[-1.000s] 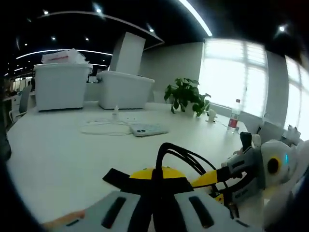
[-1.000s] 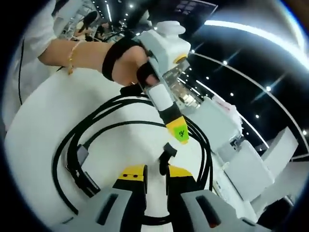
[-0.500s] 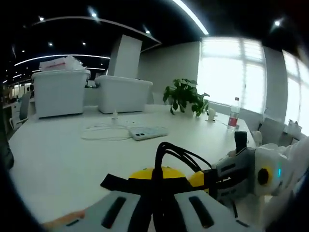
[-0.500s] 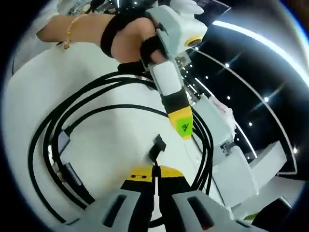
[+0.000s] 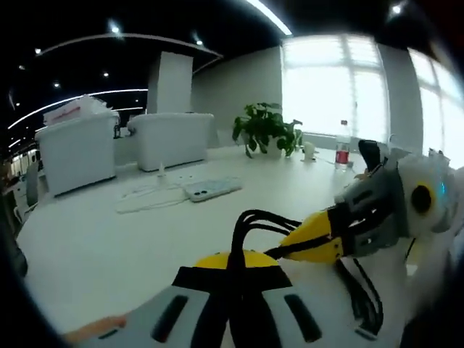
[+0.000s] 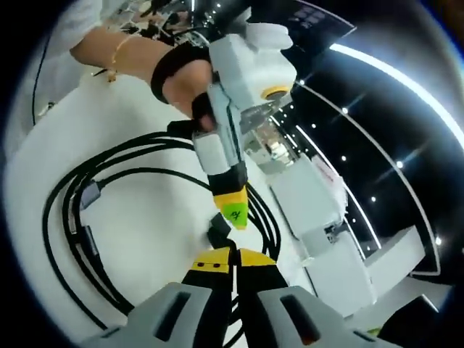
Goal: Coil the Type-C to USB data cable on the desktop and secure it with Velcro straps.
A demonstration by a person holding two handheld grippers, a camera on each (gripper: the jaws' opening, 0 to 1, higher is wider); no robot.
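The black data cable [image 6: 109, 210] is lying coiled in several loops on the white table [image 6: 152, 232], the coil being stretched into a long oval that is running from the lower left of the right gripper view up towards the person's hand [image 6: 181, 87]. Its two plug ends [image 6: 85, 217] are lying side by side along the left side of the coil. In the left gripper view the bundled strands [image 5: 254, 221] are rising in an arch out of the left tool [image 5: 235, 264], whose yellow-tipped jaws are being held clenched on the cable, with a black Velcro strap [image 5: 196, 279] lying across them. The right tool [image 6: 226, 255] is being held clamped on the short black strap end [image 6: 219, 233], its jaws being pressed together. The two tools are nearly touching at the tips. Wide bare table is lying open to the left of the coil; farther back a phone [image 5: 210, 190] and a white cord [image 5: 148, 199] are lying together, and white bins [image 5: 76, 148], a potted plant [image 5: 264, 130] and a bottle [image 5: 342, 148] are standing well apart near the far edge
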